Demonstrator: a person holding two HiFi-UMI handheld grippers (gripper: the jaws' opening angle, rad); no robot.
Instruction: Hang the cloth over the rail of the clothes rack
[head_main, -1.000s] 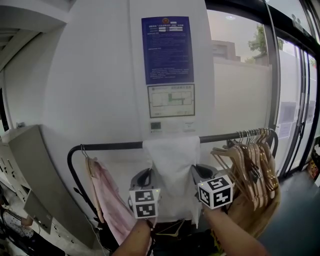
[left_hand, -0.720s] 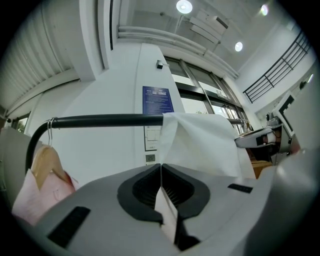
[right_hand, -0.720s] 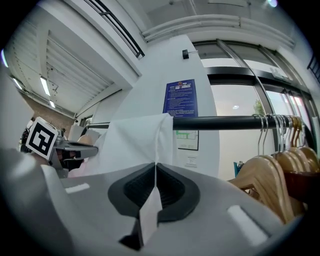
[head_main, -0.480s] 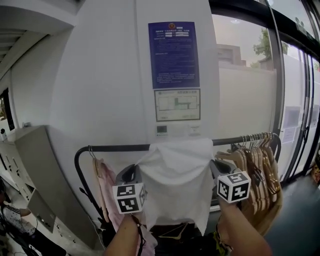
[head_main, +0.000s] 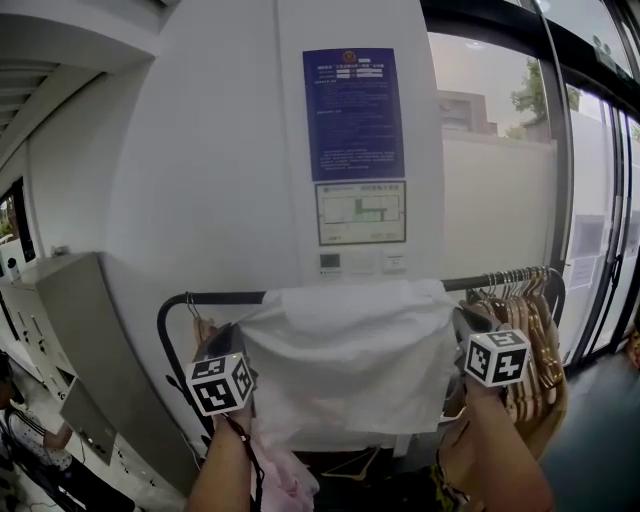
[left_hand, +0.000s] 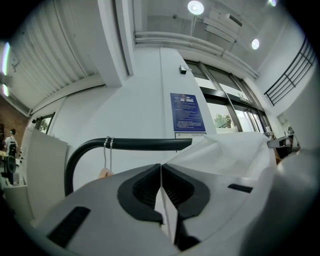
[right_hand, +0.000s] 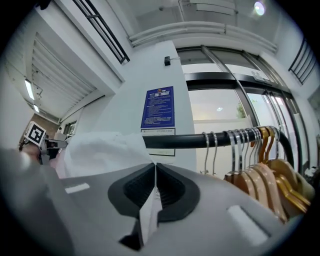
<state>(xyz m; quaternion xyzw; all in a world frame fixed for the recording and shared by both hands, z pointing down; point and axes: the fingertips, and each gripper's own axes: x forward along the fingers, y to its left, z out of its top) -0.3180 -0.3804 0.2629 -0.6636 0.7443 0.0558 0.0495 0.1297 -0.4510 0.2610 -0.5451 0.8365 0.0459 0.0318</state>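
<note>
Cloth (head_main: 345, 350): white, held spread flat between the two grippers. Its top edge covers the middle of the rail (head_main: 215, 298); I cannot tell whether it lies over the rail or only in front.

Left gripper (head_main: 238, 338): jaws together, clamped on the cloth's left edge. Right gripper (head_main: 458, 318): same, on the right edge. A thin fold shows between each pair of jaws in both gripper views.

Risks (judgement):
- With too little cloth past the rail at release, the longer front part would likely pull it off forwards.
- The right edge sits just beside the hangers (head_main: 520, 320) at the rail's right end and could snag on a hook.
- Uneven hand height would leave the drape skewed.

Writing: blue poster (head_main: 353, 113) on the wall above, white print too small to read. Framed plan (head_main: 361, 212) below it, unreadable.
</note>
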